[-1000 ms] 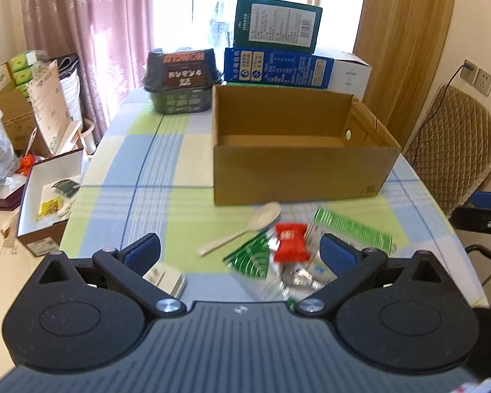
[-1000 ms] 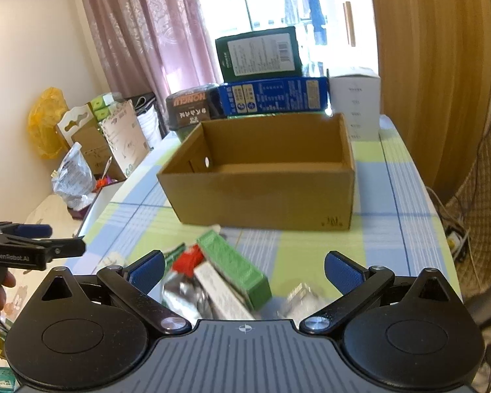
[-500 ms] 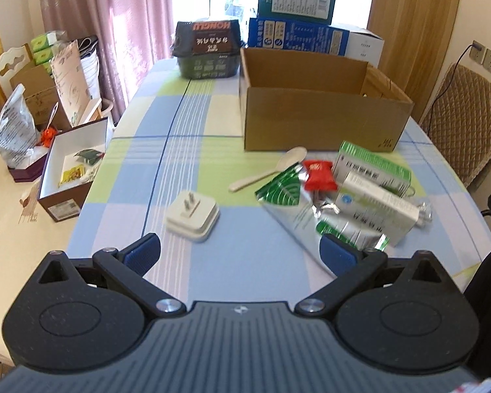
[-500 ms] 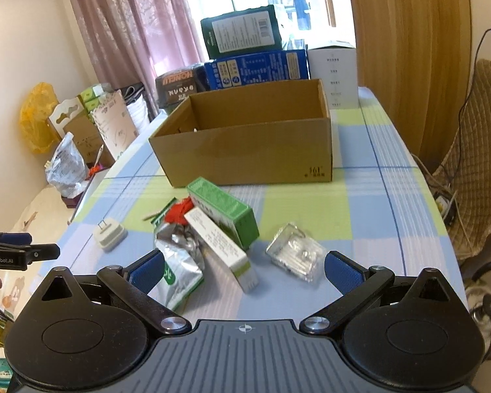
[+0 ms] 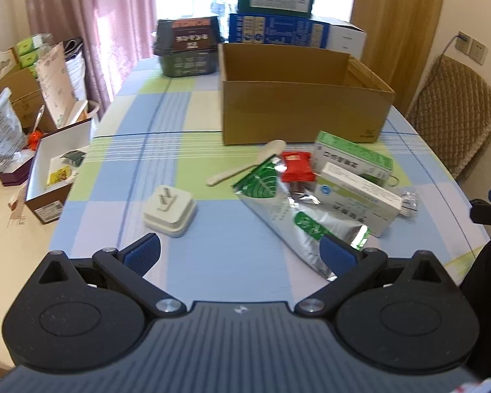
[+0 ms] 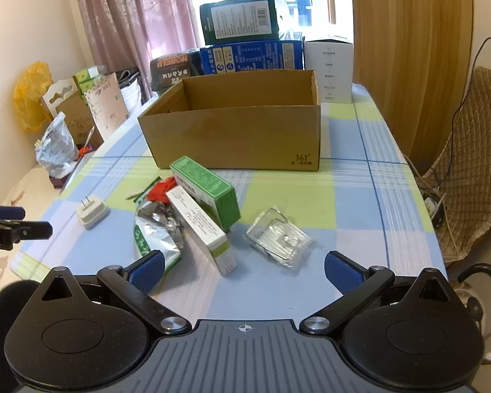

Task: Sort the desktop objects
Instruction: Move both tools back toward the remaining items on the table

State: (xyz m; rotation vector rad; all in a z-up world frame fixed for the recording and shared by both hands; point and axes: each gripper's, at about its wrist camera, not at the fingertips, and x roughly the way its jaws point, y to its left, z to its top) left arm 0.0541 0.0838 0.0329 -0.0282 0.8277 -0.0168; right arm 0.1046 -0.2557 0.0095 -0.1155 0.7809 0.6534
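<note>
Both grippers farther back; boxy cardboard carton [image 6: 239,131].

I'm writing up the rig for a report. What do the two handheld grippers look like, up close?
Both look alike. The left gripper and the right gripper each have a ribbed blue-grey body with a small crosshair mark, two black rounded housings with raised discs, black link arms on silver pivot screws, and fingers faced with textured blue pads. White lettering marks the left gripper's side in the right wrist view. No cables show.
</note>
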